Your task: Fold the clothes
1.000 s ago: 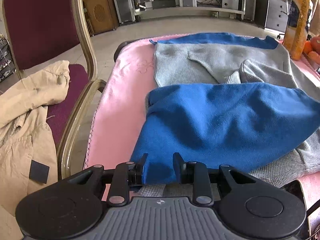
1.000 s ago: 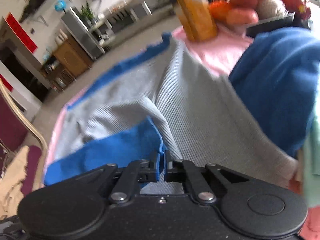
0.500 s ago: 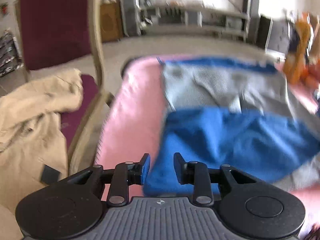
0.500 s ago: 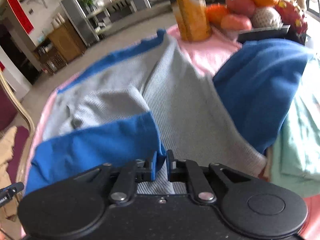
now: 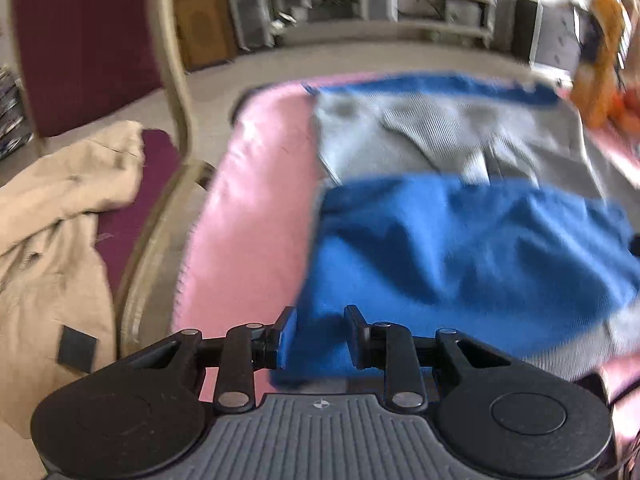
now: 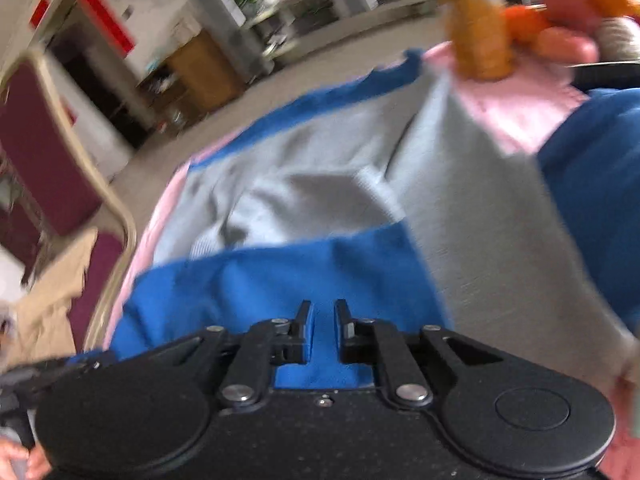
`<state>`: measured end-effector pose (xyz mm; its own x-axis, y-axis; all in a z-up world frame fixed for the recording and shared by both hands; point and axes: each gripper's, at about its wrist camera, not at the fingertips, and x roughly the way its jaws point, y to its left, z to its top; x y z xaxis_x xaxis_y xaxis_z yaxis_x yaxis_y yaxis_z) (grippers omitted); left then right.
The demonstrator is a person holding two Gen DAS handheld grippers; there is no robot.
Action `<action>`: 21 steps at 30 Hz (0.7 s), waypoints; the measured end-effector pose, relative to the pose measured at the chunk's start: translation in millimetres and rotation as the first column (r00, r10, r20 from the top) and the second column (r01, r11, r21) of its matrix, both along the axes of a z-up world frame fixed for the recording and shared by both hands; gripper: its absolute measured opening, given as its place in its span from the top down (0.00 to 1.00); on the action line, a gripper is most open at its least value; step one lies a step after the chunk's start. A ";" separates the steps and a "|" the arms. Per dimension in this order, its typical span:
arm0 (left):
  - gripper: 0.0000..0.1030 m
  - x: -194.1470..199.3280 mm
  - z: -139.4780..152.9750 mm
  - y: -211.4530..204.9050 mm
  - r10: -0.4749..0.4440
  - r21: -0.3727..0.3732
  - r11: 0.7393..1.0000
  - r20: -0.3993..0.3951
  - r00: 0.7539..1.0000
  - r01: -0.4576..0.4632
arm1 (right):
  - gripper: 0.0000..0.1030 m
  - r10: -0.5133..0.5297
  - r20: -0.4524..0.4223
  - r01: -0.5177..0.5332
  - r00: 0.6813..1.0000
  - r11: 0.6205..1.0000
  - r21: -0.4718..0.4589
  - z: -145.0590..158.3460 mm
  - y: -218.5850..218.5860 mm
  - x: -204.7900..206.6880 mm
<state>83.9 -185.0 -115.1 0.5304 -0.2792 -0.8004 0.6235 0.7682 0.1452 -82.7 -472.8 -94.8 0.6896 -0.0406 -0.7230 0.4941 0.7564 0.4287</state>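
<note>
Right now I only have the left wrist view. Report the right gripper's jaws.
Observer: The right gripper has its jaws slightly apart, low over the blue fold. Blue cloth shows through the gap.
Operator: Tell me what lies right of the grey sweater.
Observer: Past the grey sweater sits a second blue garment.
Operator: Name what's beside the orange bottle.
Observer: Blurred fruit, piled to the right of the orange bottle.
</note>
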 end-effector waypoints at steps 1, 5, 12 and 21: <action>0.73 -4.6 -4.7 -2.4 -0.020 0.033 0.999 0.002 1.000 0.020 | 0.90 0.019 -0.038 -0.020 0.999 1.000 -0.018 -5.6 3.7 5.4; 0.73 -30.4 -14.6 -9.4 -0.125 0.162 0.980 0.053 0.991 0.115 | 0.98 0.002 -0.191 -0.016 0.982 0.998 -0.068 -13.7 6.3 4.8; 0.71 -22.0 18.5 0.9 -0.077 0.005 0.997 0.081 0.994 0.077 | 0.93 -0.073 -0.179 0.059 0.981 0.995 -0.086 -0.2 -0.7 -17.7; 0.73 40.9 30.2 -41.2 -0.057 -0.153 0.986 0.072 0.996 0.068 | 0.91 0.048 0.036 -0.045 0.998 0.996 -0.071 11.9 -20.4 22.4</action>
